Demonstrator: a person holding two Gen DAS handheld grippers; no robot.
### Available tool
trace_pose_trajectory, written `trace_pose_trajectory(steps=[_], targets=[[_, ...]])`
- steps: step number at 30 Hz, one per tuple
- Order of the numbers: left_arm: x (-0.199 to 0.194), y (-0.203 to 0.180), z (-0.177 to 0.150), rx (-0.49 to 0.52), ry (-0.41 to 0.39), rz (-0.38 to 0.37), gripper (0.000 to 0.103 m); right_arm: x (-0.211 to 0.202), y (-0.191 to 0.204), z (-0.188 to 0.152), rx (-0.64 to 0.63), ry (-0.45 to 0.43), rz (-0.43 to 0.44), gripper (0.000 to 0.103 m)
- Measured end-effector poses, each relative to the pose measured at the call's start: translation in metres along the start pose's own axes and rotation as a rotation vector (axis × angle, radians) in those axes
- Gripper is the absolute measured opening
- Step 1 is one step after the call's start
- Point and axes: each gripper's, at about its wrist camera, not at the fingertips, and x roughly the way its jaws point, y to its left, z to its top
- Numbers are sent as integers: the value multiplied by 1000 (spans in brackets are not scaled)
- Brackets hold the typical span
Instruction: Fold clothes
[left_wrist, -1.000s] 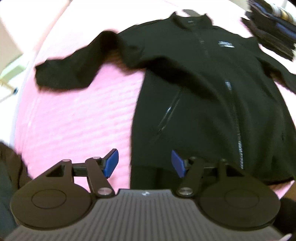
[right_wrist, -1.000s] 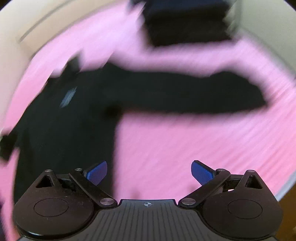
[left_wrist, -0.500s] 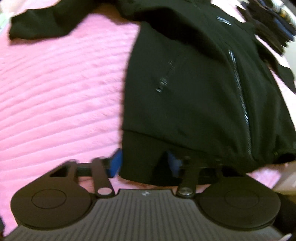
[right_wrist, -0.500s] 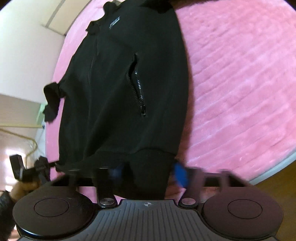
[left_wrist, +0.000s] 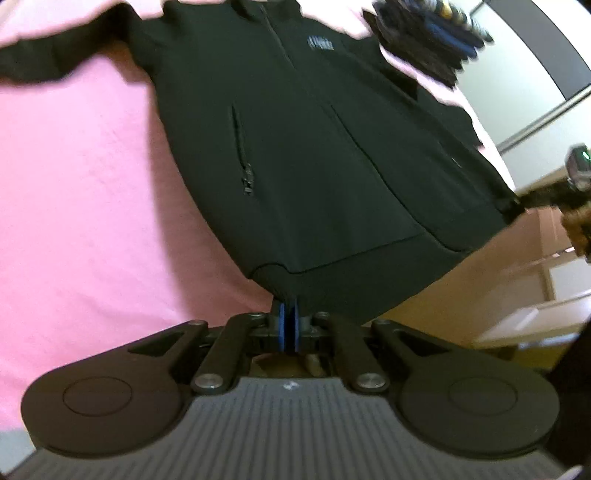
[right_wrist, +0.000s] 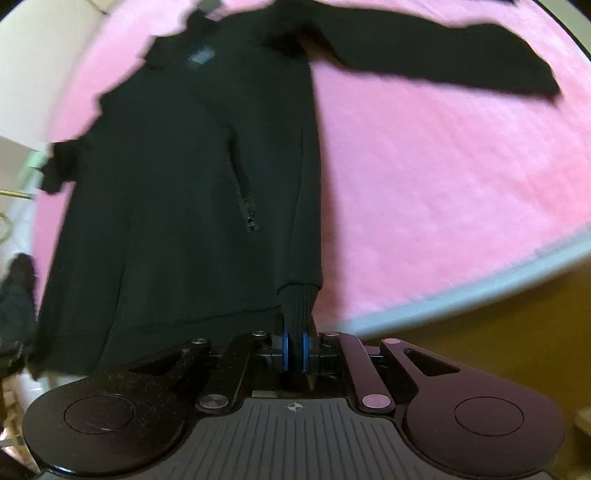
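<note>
- Left wrist view: the left gripper (left_wrist: 289, 326) was closed fully on the hem of the black jacket (left_wrist: 317, 155), at one bottom corner. The jacket lay front up on the pink cover (left_wrist: 81, 206), sleeves spread, a flat start for folding.
- Right wrist view: the right gripper (right_wrist: 294, 350) was clamped on the ribbed hem (right_wrist: 297, 304) at the other corner; two held corners likely kept the hem taut.

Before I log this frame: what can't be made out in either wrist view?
- Chest logo on the black jacket: blurred in both views, unreadable.
- Pile of dark clothes: left view only, motion-blurred, items uncountable.
- Jacket's left sleeve: cuff cut off by the left view's edge.
- Hem fabric inside the left gripper and right gripper: hidden by closed jaws.
</note>
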Motion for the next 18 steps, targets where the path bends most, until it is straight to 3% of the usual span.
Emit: trace_pose_trajectory(steps=[2,4,5,6,13,18], targets=[[24,-4,-9,-42,52,45,4,14,-4,-3,8,12,-9,6],[40,-6,-16,-75,97,92,6,20,-4,-6,7,20,-57,34],[41,-5,-17,-85,113,114,7,19,-5,-8,1,19,-78,64],[43,-4,-19,-95,130,136,8,18,-6,-10,-6,14,-93,76],[16,9,-12,-85,122,229,14,6,-4,-12,27,-21,-110,76],[-4,8,17,-11,83,243,30,-11,8,-4,29,-65,-88,76]])
